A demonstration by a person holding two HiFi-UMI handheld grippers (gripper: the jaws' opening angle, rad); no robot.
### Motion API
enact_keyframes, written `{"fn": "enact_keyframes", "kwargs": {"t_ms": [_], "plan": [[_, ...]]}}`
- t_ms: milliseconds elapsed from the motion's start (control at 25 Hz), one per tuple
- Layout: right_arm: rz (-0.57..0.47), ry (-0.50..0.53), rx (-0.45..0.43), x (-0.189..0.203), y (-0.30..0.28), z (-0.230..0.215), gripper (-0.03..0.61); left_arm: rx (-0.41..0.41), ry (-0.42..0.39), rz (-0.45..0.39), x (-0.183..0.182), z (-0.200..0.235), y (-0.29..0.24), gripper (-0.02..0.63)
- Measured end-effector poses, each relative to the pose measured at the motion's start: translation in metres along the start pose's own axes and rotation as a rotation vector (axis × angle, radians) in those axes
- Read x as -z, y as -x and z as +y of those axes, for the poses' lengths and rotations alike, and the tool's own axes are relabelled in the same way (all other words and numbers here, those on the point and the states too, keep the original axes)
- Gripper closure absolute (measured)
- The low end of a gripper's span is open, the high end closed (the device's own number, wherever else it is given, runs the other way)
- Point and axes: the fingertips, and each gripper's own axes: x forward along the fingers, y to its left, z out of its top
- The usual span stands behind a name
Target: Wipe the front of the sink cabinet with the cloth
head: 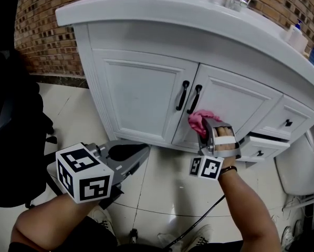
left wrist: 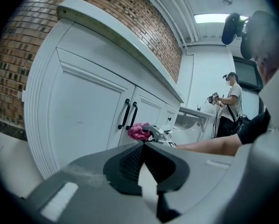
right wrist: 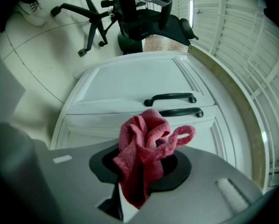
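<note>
Right of centre, the right gripper (head: 208, 131) clenches its jaws on a bunched fold of the evidently soft, light cloth (head: 200, 121) at the sink cabinet (head: 141, 93); the left gripper (head: 126, 160) has its jaws closed on nothing.

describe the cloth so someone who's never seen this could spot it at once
Find the white sink cabinet against the brick wall, then the two black handles where its doors meet. Just below them is a crumpled pink cloth pinched in the right tongs, the only colour against that white front.
</note>
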Motion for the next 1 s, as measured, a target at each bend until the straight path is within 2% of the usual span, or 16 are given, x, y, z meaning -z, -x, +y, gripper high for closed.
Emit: {"fn": "enact_keyframes", "kwargs": {"t_ms": [240,640,1000], "plan": [[-0.003,0.022,-0.112,-0.001,-0.003,0.052,0.466,0.002,0.014,0.002,0.001,0.003,0.0,0.609],[0.014,0.117,-0.233,0.003,-0.006,0.11,0.466,-0.005,0.036,-0.009,-0.001,0.012,0.006,0.609],[0.031,0.114,-0.363,0.007,-0.01,0.169,0.465,-0.004,0.049,-0.021,-0.003,0.016,0.011,0.609]]}}
